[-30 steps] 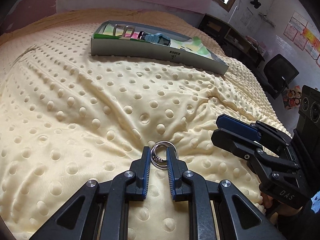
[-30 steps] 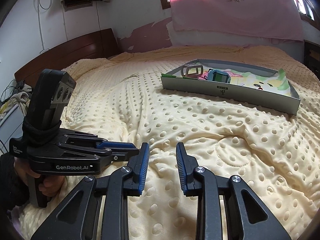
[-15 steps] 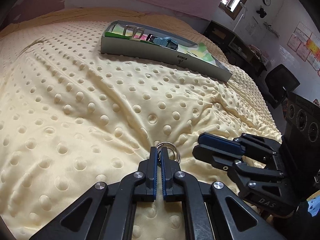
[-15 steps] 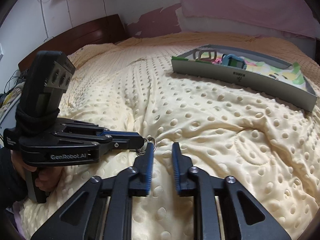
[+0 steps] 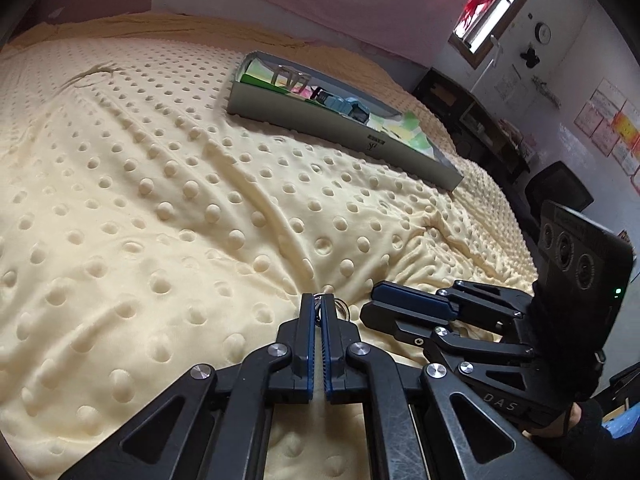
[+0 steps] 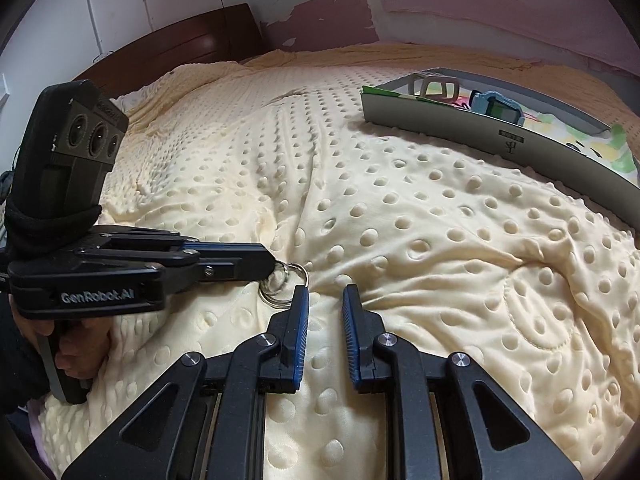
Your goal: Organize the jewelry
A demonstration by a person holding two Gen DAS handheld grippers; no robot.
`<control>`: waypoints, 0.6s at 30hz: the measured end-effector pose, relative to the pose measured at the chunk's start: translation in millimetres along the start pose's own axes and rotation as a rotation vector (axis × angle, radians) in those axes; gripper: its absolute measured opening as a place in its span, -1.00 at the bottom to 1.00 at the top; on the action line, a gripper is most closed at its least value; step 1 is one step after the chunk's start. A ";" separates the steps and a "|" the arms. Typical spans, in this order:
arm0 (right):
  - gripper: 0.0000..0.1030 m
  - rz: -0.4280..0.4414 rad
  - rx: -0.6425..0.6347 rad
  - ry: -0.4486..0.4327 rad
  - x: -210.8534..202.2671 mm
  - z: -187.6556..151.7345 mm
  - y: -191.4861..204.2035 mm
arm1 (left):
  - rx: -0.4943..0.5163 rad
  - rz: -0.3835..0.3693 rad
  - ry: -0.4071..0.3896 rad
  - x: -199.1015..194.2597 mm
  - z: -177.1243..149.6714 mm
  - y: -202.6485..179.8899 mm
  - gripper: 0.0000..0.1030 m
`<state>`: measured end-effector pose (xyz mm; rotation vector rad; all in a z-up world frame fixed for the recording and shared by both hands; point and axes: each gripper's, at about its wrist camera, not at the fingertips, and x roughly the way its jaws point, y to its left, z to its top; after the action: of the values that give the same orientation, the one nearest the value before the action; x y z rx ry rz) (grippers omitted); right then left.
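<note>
My left gripper (image 5: 319, 305) is shut on silver rings (image 5: 341, 307) lying on the dotted cream blanket (image 5: 160, 208). In the right wrist view the rings (image 6: 285, 283) hang at the left gripper's tip (image 6: 271, 265), pinched with a fold of blanket. My right gripper (image 6: 326, 298) is open and empty, just right of the rings; it shows in the left wrist view (image 5: 384, 304) too. A grey tray (image 5: 340, 136) at the far side holds a grey bracelet (image 5: 289, 77) and a blue watch (image 5: 352, 107).
The tray also shows in the right wrist view (image 6: 500, 140), far right. A wooden headboard (image 6: 180, 44) stands behind the bed. A dark cabinet (image 5: 472, 120) and a black chair (image 5: 560, 192) stand beyond the bed's right edge.
My left gripper closed on the rings and pulled them up slightly with the blanket. My right gripper moved in closer beside them and stayed open.
</note>
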<state>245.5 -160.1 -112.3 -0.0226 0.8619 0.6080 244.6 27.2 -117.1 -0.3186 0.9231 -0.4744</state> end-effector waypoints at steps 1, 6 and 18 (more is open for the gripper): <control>-0.70 0.000 0.000 0.000 0.0 0.8 -0.3 | -0.010 -0.004 -0.002 -1.1 -0.1 2.2 -0.94; -0.70 0.015 0.000 0.005 1.5 5.0 1.4 | -0.024 0.023 -0.018 -3.0 0.1 4.9 -0.94; -0.69 0.077 0.032 0.017 10.3 18.0 -0.3 | -0.129 -0.017 -0.078 -14.5 -2.4 26.3 -0.94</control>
<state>263.5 -150.7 -107.8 0.0342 0.8915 0.6667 241.8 57.0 -120.6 -0.4594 0.8771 -0.4165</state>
